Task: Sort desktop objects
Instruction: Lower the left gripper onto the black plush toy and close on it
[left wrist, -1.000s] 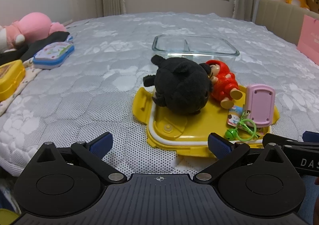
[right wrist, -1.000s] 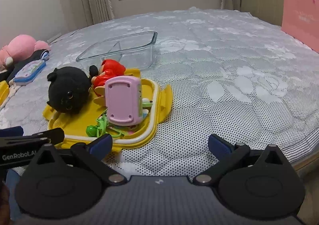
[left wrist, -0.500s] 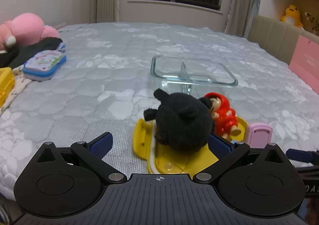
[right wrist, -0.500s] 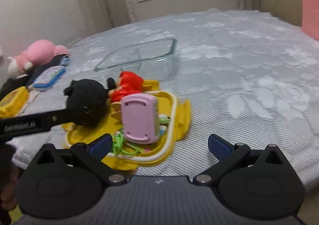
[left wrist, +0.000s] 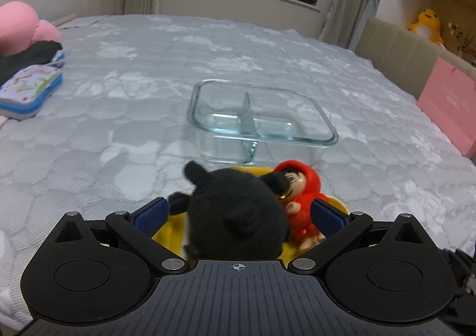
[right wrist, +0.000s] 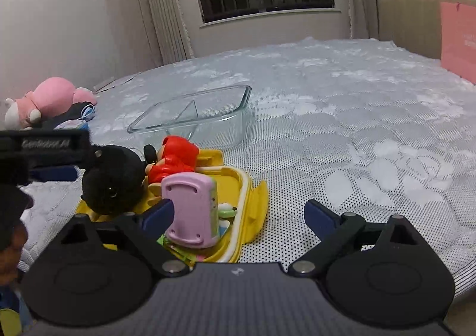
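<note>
A yellow lid lies on the bed and bears a black plush toy, a red-hooded doll and an upright pink toy. My left gripper is open, its blue fingertips on either side of the black plush without closing on it. Behind stands a clear glass container with two compartments, both empty. My right gripper is open, with the pink toy by its left finger. The doll lies between the plush and the pink toy.
A pink plush and a blue-edged case lie at the far left of the bed. A pink bag stands at the right edge. A yellow duck toy sits on a shelf. Green trinkets lie at the pink toy's base.
My left gripper has moved forward and now straddles the black plush. My right gripper has moved forward and left, close to the pink toy. Both stay open.
</note>
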